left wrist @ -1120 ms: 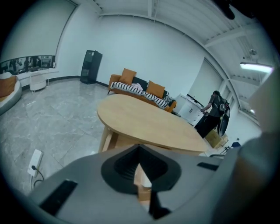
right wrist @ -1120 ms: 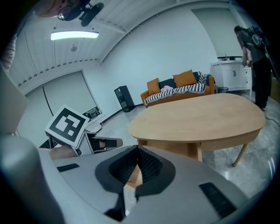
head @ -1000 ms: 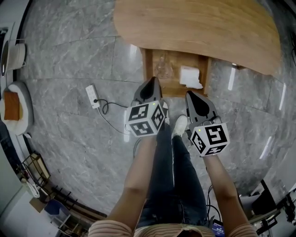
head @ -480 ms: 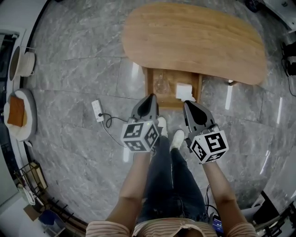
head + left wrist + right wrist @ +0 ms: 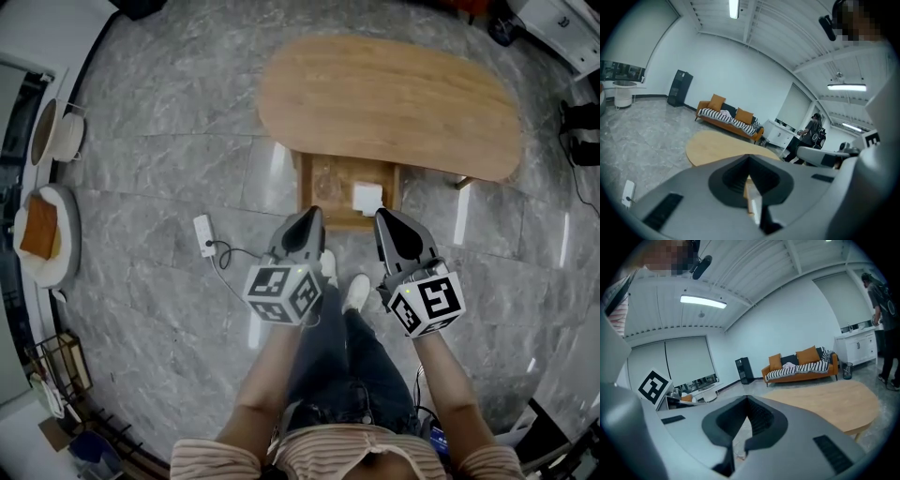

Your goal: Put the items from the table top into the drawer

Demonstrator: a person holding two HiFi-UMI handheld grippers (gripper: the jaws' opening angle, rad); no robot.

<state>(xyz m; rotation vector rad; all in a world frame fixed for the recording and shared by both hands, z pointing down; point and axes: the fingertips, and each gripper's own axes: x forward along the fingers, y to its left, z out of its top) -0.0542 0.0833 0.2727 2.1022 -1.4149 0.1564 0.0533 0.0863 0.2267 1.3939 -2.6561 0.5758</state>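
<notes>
An oval wooden table point(image 5: 389, 103) stands on the grey marble floor. Its drawer point(image 5: 306, 187) is pulled out toward me. Inside lie a clear glass item point(image 5: 325, 176) on the left and a white folded item point(image 5: 367, 197) on the right. My left gripper point(image 5: 312, 213) hangs in the air short of the drawer's front left corner, jaws shut with nothing in them. My right gripper point(image 5: 383, 216) hangs level with it at the front right corner, also shut and holding nothing. In the left gripper view the shut left gripper point(image 5: 749, 157) points over the table point(image 5: 717, 145).
A white power strip point(image 5: 204, 234) with its cable lies on the floor to the left of my legs. Round stools point(image 5: 42, 234) stand at the far left. An orange sofa point(image 5: 731, 119) and a standing person point(image 5: 813, 133) are beyond the table.
Both grippers have risen together and drawn back from the drawer, staying shut. The head view has pulled back, so the table and drawer look smaller.
</notes>
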